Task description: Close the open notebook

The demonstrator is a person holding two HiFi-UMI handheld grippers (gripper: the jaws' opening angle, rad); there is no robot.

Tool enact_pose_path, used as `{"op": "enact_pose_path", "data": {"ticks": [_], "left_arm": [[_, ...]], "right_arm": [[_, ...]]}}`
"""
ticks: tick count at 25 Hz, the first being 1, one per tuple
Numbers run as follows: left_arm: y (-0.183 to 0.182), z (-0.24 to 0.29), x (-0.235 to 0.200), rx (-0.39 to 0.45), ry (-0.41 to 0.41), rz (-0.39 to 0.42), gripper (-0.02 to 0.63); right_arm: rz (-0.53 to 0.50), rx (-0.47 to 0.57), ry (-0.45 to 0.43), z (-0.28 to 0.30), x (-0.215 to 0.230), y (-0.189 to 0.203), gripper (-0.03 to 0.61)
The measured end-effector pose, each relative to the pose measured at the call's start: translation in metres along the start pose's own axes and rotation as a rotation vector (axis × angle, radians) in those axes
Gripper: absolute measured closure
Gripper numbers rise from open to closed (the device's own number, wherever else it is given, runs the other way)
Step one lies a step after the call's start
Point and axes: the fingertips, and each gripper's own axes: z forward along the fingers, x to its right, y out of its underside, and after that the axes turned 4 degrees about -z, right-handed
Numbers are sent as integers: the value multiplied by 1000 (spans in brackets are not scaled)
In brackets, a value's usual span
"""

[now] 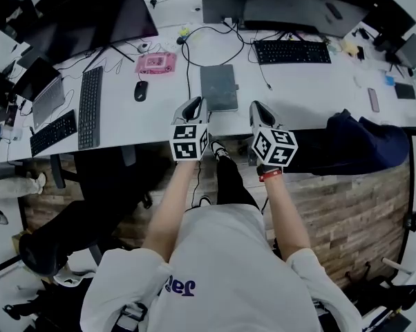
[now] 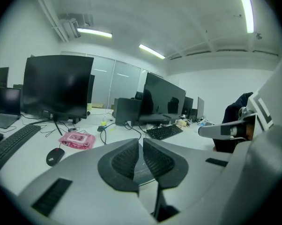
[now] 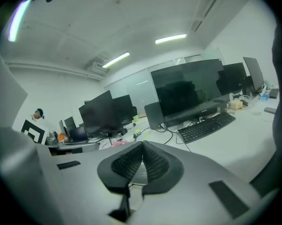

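The grey notebook (image 1: 218, 87) lies flat on the white desk (image 1: 298, 88) with its cover down, just beyond both grippers. My left gripper (image 1: 192, 106) hovers over the desk's near edge at the notebook's near left corner. Its pads (image 2: 123, 161) stand a narrow slit apart, with nothing between them. My right gripper (image 1: 260, 111) hangs beside it at the notebook's near right, apart from it. In the right gripper view its jaw tips (image 3: 142, 145) meet and hold nothing. Both grippers point across the desk toward the monitors.
A black mouse (image 1: 140, 90), a pink case (image 1: 156, 63) and a black keyboard (image 1: 90, 106) lie left of the notebook. Another keyboard (image 1: 291, 52) and cables (image 1: 194, 43) lie behind it. Monitors (image 1: 90, 16) line the back. A dark jacket (image 1: 353, 140) drapes over the desk's right edge.
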Motion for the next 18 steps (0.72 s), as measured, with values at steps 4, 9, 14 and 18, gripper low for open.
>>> {"op": "enact_pose_path", "data": {"ticks": [4,9,14,18], "left_arm": [[-22,-41,-8,68,-6,-18,575],[-36,-83,-16,121,-13,-18,578],[-37,-113,-21,150,-18,1,588],[-40,-129,-23,169,-17,15,592]], "right_arm": [[-34,31,-22,-11,-26,-10,565],[-74,69,-46,-27,-55,-20,565],[-108,99,-49,-45,-77,-22,565],[-133,113,-47,-57,-90,-23,565]]}}
